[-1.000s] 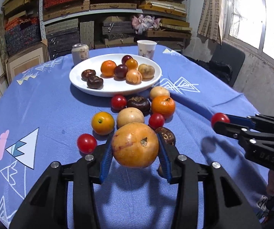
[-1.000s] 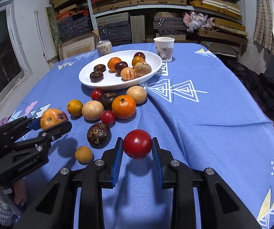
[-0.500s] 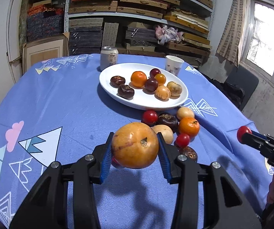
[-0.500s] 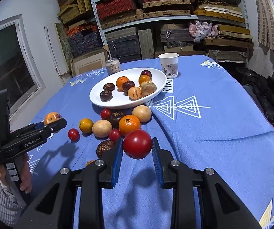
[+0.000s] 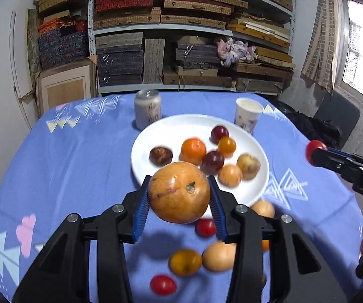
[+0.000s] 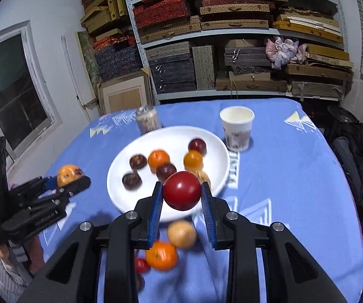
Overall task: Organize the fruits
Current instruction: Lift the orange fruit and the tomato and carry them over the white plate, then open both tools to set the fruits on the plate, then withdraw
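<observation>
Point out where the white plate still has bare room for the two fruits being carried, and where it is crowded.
The white plate is bare along its far rim, by the can and paper cup, and along the near-left rim before the dark fruits. The middle and right are crowded. The left gripper holds the large orange fruit; the right gripper holds the red fruit.

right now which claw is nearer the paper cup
Right. The right claw, shut on the red fruit, hangs over the white plate's near rim, cup-side. The left claw sits off the plate's far side from the paper cup.
</observation>
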A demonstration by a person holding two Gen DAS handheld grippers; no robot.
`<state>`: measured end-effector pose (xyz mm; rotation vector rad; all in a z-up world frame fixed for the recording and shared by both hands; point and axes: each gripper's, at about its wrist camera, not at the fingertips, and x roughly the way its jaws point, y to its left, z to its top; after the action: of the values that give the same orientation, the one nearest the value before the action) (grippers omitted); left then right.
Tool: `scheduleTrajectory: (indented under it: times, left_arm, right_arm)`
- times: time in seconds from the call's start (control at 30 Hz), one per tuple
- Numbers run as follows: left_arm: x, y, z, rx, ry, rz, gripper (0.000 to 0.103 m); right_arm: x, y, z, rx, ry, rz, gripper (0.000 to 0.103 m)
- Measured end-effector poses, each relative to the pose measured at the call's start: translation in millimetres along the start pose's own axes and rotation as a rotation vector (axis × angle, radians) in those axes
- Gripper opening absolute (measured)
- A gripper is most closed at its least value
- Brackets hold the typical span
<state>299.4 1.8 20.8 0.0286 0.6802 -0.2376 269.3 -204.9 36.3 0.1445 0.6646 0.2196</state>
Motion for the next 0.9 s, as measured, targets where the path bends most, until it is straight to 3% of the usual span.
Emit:
scheduleTrajectory:
  times: [0.1, 0.27, 0.53, 0.73, 0.8, 0.9]
  left_arm:
    - [21.0, -5.9, 15.5, -0.017, 0.010, -0.028, 0.043]
    - [62.6, -12.3, 8.8, -0.011, 0.085, -0.058, 0.042]
    - [104.9, -13.3, -7.5, 0.002, 0.188, -0.082, 0.042]
    - [110.7, -25.2, -12.3, 0.047, 0.186, -0.077, 0.044]
    - [108.8, -26.1, -11.8, 0.052, 0.168, -0.067, 0.054]
    - [101.9, -26.6, -8.1, 0.049, 0.137, -0.064, 0.058]
  right_arm:
    - [28.9, 1.2, 21.9, 0.021, 0.008, 0.034, 0.031]
    - [84.0, 6.1, 40.3, 0.034, 0.055, 0.055, 0.031]
    - [137.7, 14.3, 37.5, 0.007, 0.141, 0.060, 0.031]
    - [145.7, 8.7, 32.4, 0.013, 0.150, 0.020, 0.033]
    - [147.7, 6.3, 31.4, 0.025, 0.159, 0.028, 0.033]
    - [146.0, 6.3, 31.3, 0.023, 0.153, 0.032, 0.033]
